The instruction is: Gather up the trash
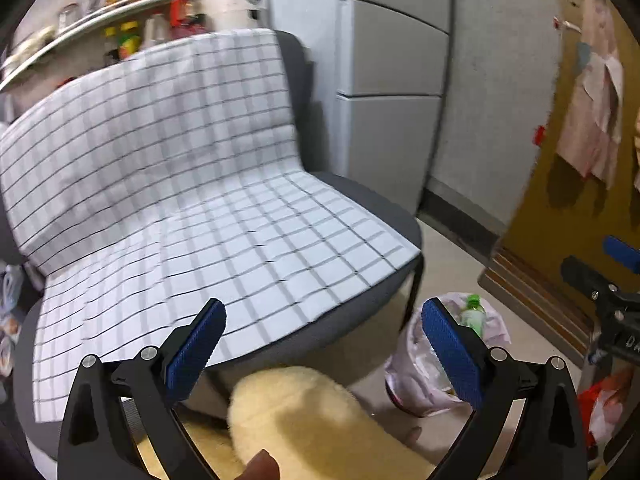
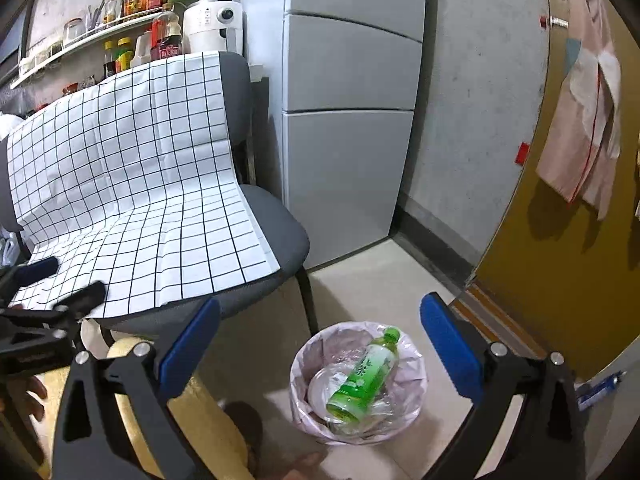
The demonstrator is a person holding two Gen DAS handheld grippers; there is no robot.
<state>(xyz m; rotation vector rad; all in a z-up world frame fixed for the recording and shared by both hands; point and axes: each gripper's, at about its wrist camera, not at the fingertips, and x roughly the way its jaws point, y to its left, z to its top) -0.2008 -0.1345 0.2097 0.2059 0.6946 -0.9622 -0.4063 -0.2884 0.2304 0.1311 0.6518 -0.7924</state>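
Observation:
A small trash bin (image 2: 298, 376) lined with a pale pink bag stands on the floor right of the chair. A green plastic bottle (image 2: 364, 376) lies in it on clear plastic packaging. My right gripper (image 2: 320, 316) is open and empty, above and in front of the bin. My left gripper (image 1: 324, 312) is open and empty, over the front edge of the chair seat. The bin (image 1: 408, 364) and the bottle's green cap (image 1: 473, 301) show behind its right finger. The left gripper also shows at the left edge of the right wrist view (image 2: 48, 284).
A grey chair (image 2: 280, 224) carries a white checked cloth (image 2: 140, 208). A grey fridge (image 2: 348, 120) stands behind it, a yellow door (image 2: 568, 248) to the right. A shelf of bottles (image 2: 132, 8) is at the back left. A cream fleece (image 1: 304, 420) lies below.

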